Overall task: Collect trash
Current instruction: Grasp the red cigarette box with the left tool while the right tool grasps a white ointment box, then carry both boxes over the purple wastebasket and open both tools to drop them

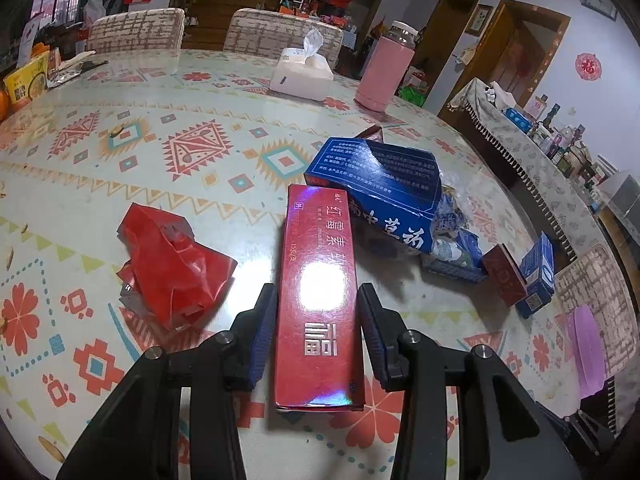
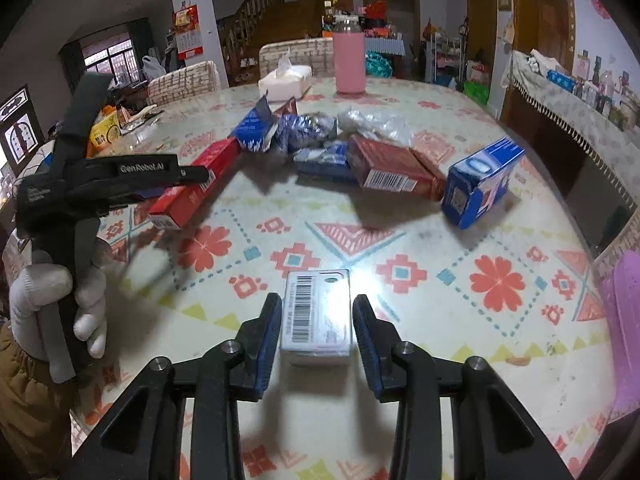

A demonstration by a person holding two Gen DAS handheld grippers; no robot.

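Observation:
My left gripper is shut on a long red carton, held above the patterned table; the carton also shows in the right wrist view. My right gripper is shut on a small silver box with a barcode. A crumpled red wrapper lies left of the carton. A torn blue box lies beyond it. A dark red box and a small blue box lie further right, with crumpled blue wrappers behind.
A tissue box and a pink flask stand at the table's far side. Chairs stand behind. A yellow packet sits far left. A purple plastic object hangs at the right edge. A cluttered sideboard is right.

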